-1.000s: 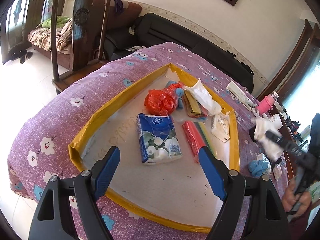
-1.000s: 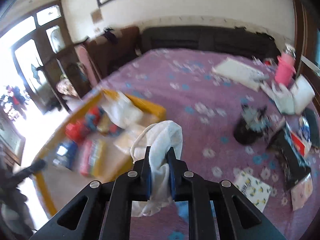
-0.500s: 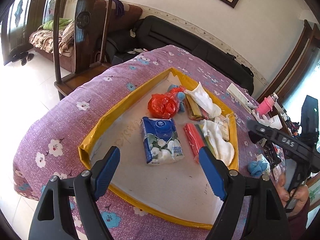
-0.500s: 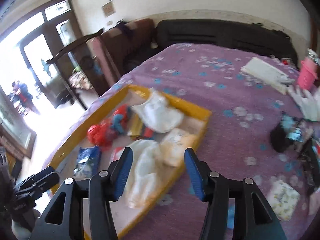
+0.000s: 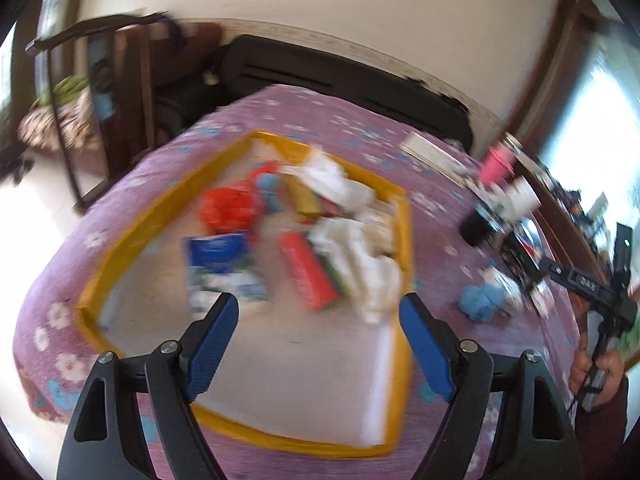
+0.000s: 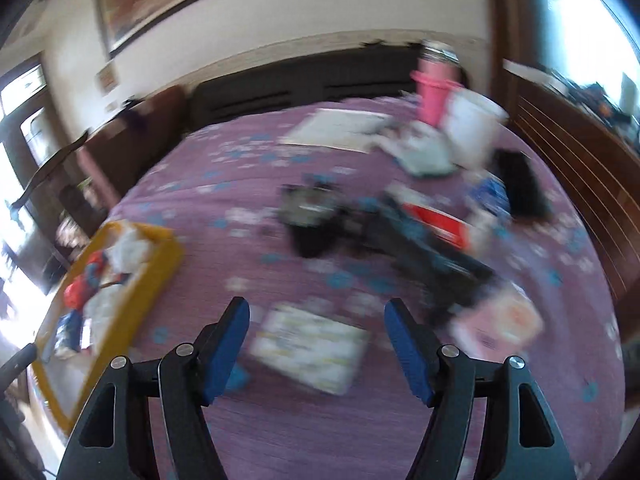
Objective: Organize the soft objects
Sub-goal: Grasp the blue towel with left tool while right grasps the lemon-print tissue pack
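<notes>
The right gripper [image 6: 316, 344], black-framed with blue pads, is spread wide and holds nothing; it hangs over the purple flowered bedspread [image 6: 248, 168], pointed at a flat white pack with a yellow and green print [image 6: 310, 346] that lies between its fingers, below them. The left gripper [image 5: 318, 338] is just as wide apart and empty, hovering over the near end of the shallow yellow-rimmed cardboard tray [image 5: 405, 240].

The soft things sit mostly in that tray: a crumpled white cloth [image 5: 362, 268] by the right rim, a second white cloth [image 5: 330, 180] toward the far corner, a red crinkled plastic bag [image 5: 228, 210], a blue and white tissue pack [image 5: 224, 270], a red flat pack [image 5: 306, 276] and a small blue plush [image 5: 268, 188]. Both views are smeared with blur, so finer detail cannot be told.

Judging by this, the sorting is well along but not finished. Outside the tray a fluffy blue ball [image 5: 482, 302] lies on the bedspread just right of the rim, and the printed pack is loose too. Farther off are a pink cup [image 6: 434, 96], a white cup [image 6: 474, 128] and dark clutter [image 6: 400, 236], probably not part of the job.
</notes>
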The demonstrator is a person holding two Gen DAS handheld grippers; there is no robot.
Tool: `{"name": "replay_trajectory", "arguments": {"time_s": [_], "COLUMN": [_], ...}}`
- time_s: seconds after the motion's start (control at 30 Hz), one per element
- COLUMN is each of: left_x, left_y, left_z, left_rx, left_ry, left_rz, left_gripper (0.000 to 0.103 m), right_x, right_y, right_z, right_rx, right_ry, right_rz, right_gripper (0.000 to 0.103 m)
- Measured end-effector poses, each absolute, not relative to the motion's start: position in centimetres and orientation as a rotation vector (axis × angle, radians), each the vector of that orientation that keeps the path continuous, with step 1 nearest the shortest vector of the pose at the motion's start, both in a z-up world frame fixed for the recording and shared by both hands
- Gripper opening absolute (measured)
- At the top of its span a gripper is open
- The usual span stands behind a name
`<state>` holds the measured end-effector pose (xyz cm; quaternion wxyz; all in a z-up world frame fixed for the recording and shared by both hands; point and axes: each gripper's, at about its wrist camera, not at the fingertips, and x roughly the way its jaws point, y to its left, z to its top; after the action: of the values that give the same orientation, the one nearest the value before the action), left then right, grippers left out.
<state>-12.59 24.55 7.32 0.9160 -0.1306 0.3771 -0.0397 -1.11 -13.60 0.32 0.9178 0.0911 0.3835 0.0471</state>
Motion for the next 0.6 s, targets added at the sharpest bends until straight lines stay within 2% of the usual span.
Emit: {"name": "replay_trajectory", "arguments": {"time_s": [0.23, 0.6], "left_x": [-11.1, -6.5], "left_y": [14.9, 3.6], "left_z": [6.7, 3.0], "left_rx": [-0.124, 0.212], "left_ry": [0.842, 0.884], "left_rz": [-0.270, -0.378], "left_gripper": [0.083, 0.083], "right_x": [-2.7, 1.3], "right_y": [-19.4, -14.6], "right_z": [-1.8, -3.1], "right_rx": [0.265, 0.263], "right_ry": [0.803, 0.906], "right_rz": [0.060, 0.344], "right_gripper": [0.074, 0.079]}}
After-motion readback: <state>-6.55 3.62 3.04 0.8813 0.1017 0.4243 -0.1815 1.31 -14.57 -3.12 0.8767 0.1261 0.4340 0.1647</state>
